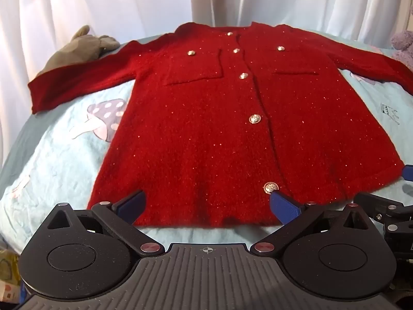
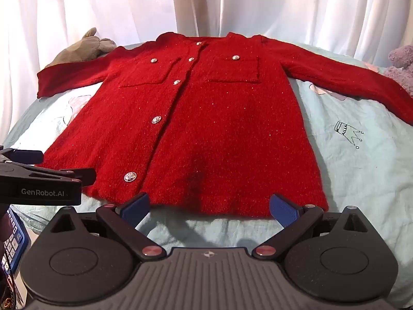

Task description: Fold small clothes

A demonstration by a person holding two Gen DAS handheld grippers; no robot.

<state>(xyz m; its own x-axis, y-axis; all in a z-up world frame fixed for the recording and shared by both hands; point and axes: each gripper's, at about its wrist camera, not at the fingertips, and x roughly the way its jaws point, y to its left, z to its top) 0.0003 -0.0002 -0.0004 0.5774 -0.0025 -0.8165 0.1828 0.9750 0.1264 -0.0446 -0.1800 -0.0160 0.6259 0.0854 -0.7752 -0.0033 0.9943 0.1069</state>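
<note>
A small red sparkly cardigan [image 1: 206, 129] [image 2: 201, 129] with silver buttons lies flat, face up, on a pale blue sheet [image 1: 56, 160] [image 2: 361, 160], sleeves spread to both sides and its hem toward me. My left gripper [image 1: 207, 206] hovers over the hem near the lowest button, jaws open, with nothing between its blue pads [image 1: 131, 205]. My right gripper [image 2: 209, 208] hangs over the hem further right, also open, nothing held. The left gripper's body [image 2: 38, 180] shows at the right wrist view's left edge.
A grey-green plush toy [image 1: 82, 46] [image 2: 85, 46] lies past the left sleeve, and a purple plush toy [image 1: 402, 46] [image 2: 400, 64] sits by the right sleeve. White curtains [image 1: 206, 0] hang behind the bed. The sheet carries mushroom [image 1: 103, 118] and crown [image 2: 347, 131] prints.
</note>
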